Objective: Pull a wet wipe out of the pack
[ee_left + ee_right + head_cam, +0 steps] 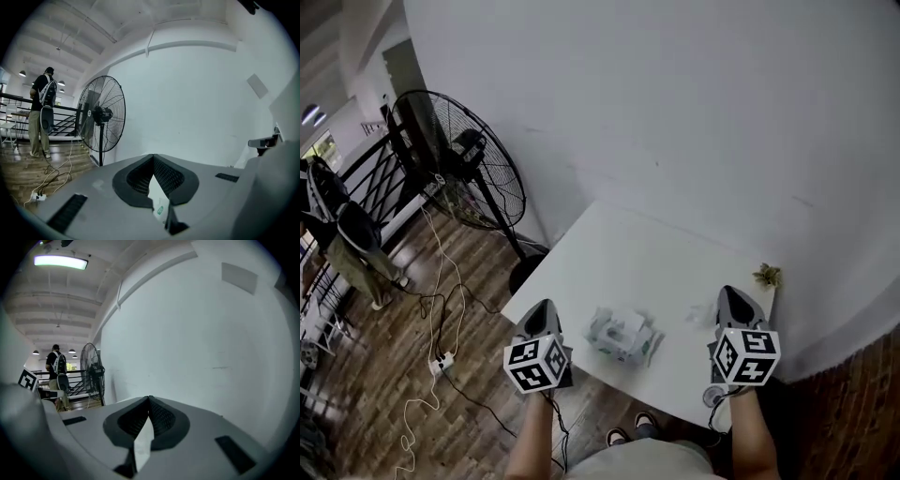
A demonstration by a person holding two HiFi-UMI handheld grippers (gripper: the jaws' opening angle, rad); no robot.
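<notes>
Tbl [619, 253], 1 pack [623, 335], 2 grippers [544, 305] [727, 292], jaws closed

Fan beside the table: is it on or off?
Seems off: the blades of the fan show sharp and separate in the left gripper view, with no spin blur.

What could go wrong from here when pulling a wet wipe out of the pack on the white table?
1. The white plastic wet wipe pack lies loose near the front edge of the white table, neither gripper touching it; a one-handed pull may lift or drag the whole pack, perhaps off the edge.
2. The left gripper and right gripper both have their fingers together; unless opened first, they may only shove the pack.
</notes>
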